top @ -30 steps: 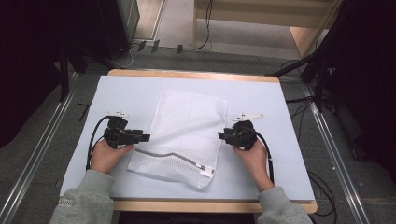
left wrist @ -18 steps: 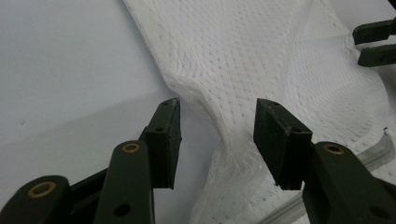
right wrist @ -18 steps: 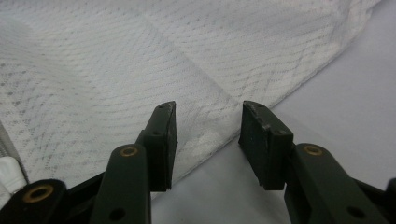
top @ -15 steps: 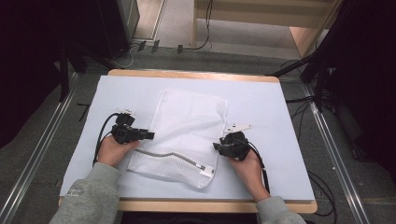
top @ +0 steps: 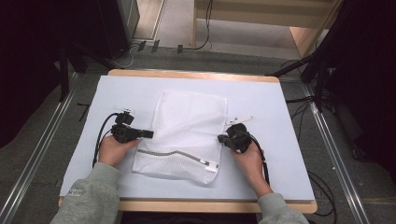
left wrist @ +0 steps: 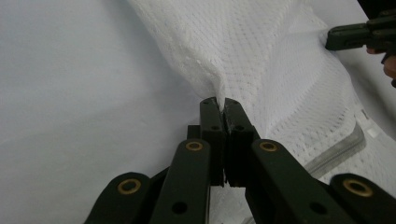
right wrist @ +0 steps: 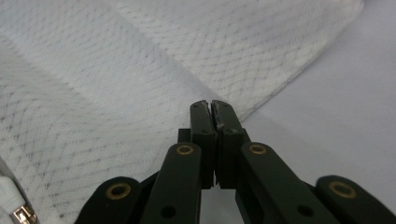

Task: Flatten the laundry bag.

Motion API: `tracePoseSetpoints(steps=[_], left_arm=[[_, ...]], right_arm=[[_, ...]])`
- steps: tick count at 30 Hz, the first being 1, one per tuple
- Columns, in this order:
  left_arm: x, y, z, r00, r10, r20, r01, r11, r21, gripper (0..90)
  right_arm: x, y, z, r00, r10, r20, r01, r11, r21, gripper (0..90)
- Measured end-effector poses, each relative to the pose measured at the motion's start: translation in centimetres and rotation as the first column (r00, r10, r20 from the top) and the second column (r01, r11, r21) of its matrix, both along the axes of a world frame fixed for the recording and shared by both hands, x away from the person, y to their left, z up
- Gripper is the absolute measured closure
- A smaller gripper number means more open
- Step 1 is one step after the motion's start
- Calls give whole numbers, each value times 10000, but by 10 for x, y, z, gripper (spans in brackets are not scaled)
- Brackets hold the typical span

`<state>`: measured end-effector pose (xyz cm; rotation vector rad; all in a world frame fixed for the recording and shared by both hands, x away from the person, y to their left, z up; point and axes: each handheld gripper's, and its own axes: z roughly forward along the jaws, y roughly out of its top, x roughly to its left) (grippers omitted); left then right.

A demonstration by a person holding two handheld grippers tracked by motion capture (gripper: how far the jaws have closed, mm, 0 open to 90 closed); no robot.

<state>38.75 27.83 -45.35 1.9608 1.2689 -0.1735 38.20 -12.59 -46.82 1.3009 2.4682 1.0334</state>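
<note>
we saw a white mesh laundry bag (top: 184,133) lying flat near the middle of the counter (top: 261,100), on its white cover, its long axis running from 12 to 6 o'clock. a grey zipper line (top: 175,154) crossed the bag's lower part, and the zipper pull (top: 212,165) sat toward the bag's 5 o'clock corner.

the left claw (top: 148,134) was at the bag's 9 o'clock edge, held in the person's left hand (top: 114,149). its jaws had just been closing, and in the left gripper view the left claw (left wrist: 223,105) was clamped on a pinch of the mesh bag (left wrist: 261,60), the cloth drawn up into a small peak right at the tips. the other claw (left wrist: 355,35) showed far off at 2 o'clock in that view, at the bag's opposite edge.

the right claw (top: 220,138) was at the bag's 3 o'clock edge, held in the right hand (top: 250,158). its jaws had also just been closing. in the right gripper view the right claw (right wrist: 211,106) was pressed together at the bag's hem (right wrist: 280,88), with a thin sliver of mesh caught between the tips. the zipper pull (right wrist: 21,214) appeared at 8 o'clock in that view.

both claws pointed inward toward each other across the bag, well apart. grey sleeves (top: 91,196) came in from 6 o'clock.
</note>
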Motion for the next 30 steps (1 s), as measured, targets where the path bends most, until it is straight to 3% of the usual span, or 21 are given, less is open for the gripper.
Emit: tracePoseSetpoints(steps=[3,10,14,20,24,26,28,30], left_arm=[[-3,1,0,9999,128,4,-128,9997,-218,897],[-5,-2,-4,9991,410,146,-409,9991,-57,895],[1,-4,-5,9981,526,323,-529,9986,79,894],[24,-6,-8,9933,949,655,-953,9954,39,893],[34,-5,-9,9907,1142,733,-1154,9932,124,891],[35,-5,-11,9915,1107,684,-1127,9933,256,863],[34,-4,-9,9924,1049,636,-1061,9942,160,779],[32,-3,-4,9915,973,858,-991,9949,173,721]], right_arm=[[12,-1,1,10000,-84,33,84,9999,60,900],[35,-1,3,10000,-91,5,91,9998,181,900],[40,-1,0,9999,-101,1,101,9999,75,900],[49,-3,1,9996,-271,111,271,9996,49,900],[57,-3,1,9986,-382,378,379,9992,86,900],[58,-4,-1,9990,-428,153,425,9989,207,900],[56,-4,-1,9995,-323,9,323,9993,184,898],[53,-5,1,9997,-229,-37,229,9996,147,881]])
